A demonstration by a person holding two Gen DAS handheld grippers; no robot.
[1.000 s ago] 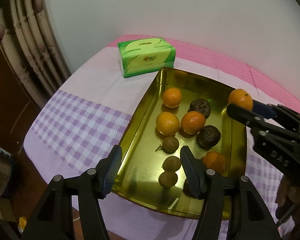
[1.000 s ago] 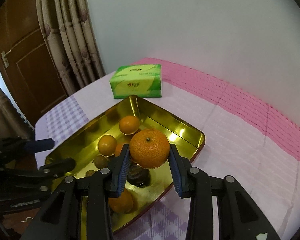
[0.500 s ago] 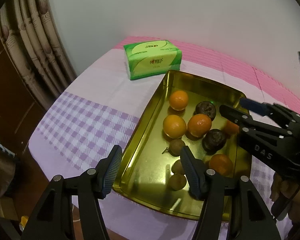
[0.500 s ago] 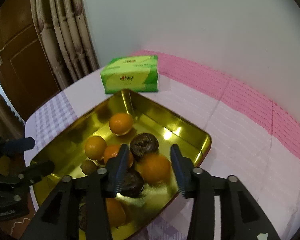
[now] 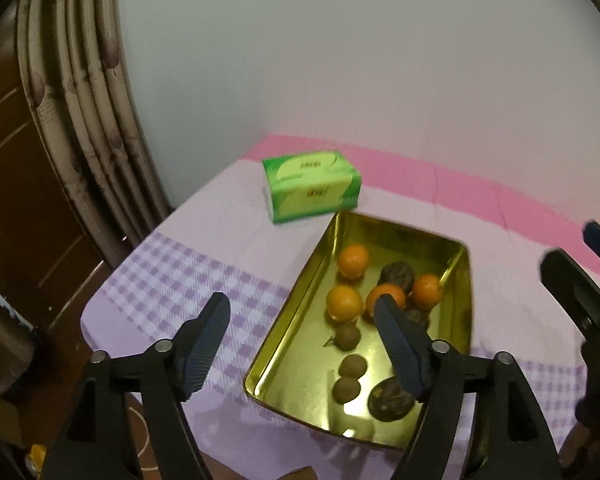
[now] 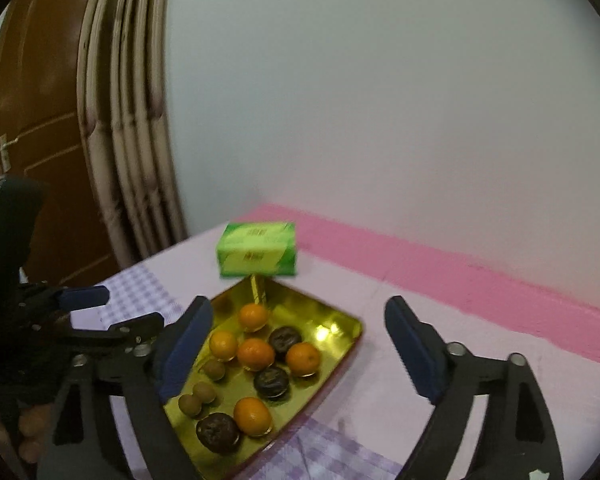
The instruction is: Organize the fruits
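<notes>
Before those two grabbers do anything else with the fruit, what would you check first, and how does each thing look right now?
1. Right gripper empty, jaws wide apart: ok.
2. Left gripper empty, jaws apart: ok.
3. Five oranges, including the nearest orange, inside the gold tray: ok.
4. Dark fruits and small brown fruits in the tray too: ok.
5. Tissue box outside the tray: ok.
6. Any fruit left off the tray: cannot tell.
</notes>
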